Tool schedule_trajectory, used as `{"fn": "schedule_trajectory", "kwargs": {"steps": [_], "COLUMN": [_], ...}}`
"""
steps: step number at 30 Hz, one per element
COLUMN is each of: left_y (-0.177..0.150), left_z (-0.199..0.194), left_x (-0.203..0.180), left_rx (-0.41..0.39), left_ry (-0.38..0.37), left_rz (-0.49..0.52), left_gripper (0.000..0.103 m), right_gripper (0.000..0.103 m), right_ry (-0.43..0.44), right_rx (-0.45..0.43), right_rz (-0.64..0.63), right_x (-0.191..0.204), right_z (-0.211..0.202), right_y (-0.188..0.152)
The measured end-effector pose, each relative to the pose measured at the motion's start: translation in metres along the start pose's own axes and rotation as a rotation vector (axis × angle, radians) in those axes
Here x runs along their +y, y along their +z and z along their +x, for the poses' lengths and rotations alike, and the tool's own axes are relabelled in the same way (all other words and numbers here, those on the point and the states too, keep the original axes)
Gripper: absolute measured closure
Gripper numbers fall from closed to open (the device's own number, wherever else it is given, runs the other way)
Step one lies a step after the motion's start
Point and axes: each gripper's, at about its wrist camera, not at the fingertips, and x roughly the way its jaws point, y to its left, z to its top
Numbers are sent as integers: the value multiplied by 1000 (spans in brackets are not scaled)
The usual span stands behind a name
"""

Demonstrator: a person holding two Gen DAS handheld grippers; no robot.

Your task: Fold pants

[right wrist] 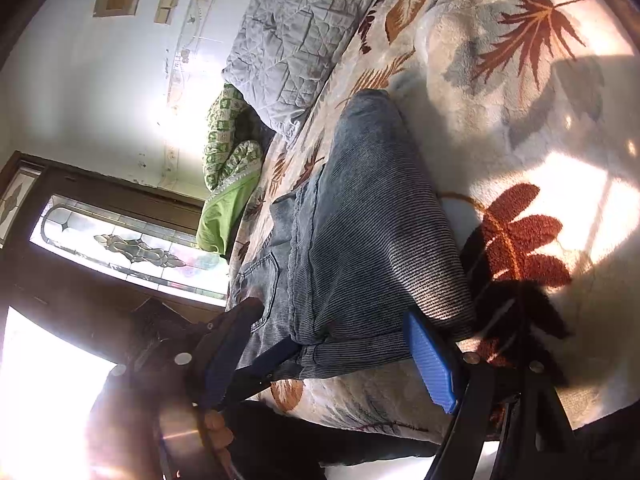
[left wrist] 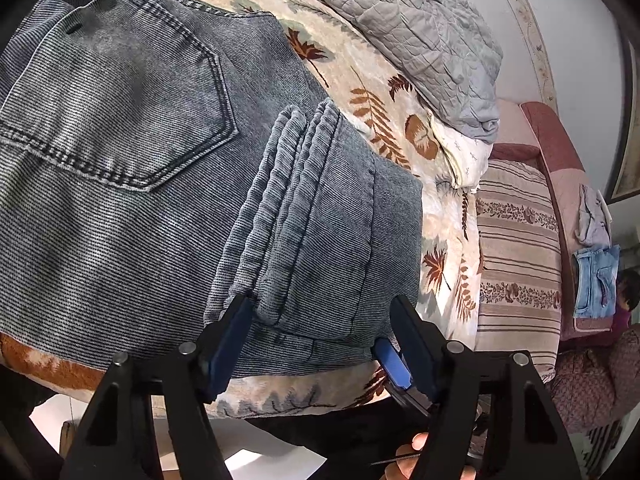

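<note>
**Folded grey jeans lay on a leaf-print bed as two hand-held grippers bracketed the near end.**

The pants point(left wrist: 160, 168) lay folded on the leaf-patterned blanket point(left wrist: 400, 92), back pocket up, with a folded leg point(left wrist: 316, 216) stacked on top near the bed's front edge. The left gripper point(left wrist: 320, 320) stood spread around that stacked fold, its pads not visibly pressing the cloth. The right gripper point(right wrist: 332, 340) likewise stood wide around the same end of the pants point(right wrist: 360, 232), with no clear clamp. A grey quilt point(left wrist: 404, 32) was heaped beyond the jeans, a striped pillow point(left wrist: 520, 264) lay off to the side, and green bedding point(right wrist: 228, 184) was bunched against the wall. No object blocked either gripper.
</note>
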Motion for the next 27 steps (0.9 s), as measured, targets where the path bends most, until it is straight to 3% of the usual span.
{"fn": "schedule_trajectory", "kwargs": {"steps": [7,11,12,13,15,18,22,27], "left_y": [1,2,2,1,1,-2,-14,-17], "left_z": [5,9,9,10,14,7,-20,-19], "left_x": [-13,-17,-19,-21,-18,-16,-33,-19], "left_rx": [-41,-24,-19,-19,-5,-24,-111,-79], "left_ry": [93,115,118,146,180,193,208,225], "left_rz": [80,117,137,160,171,187,261,237], "left_gripper": [31,31,46,75,91,100,100,100], "right_gripper": [22,22,22,22,22,22,22,22], "right_ry": [13,16,17,16,12,11,-2,-49], "right_rx": [2,3,2,2,2,2,4,-29], "right_rz": [9,10,10,10,7,5,-5,-57], "right_x": [-2,-3,-3,-3,-3,-3,0,20], "right_z": [-1,-2,-2,-2,-2,-2,-2,-14], "right_y": [0,0,0,0,-1,-1,-1,-1]}}
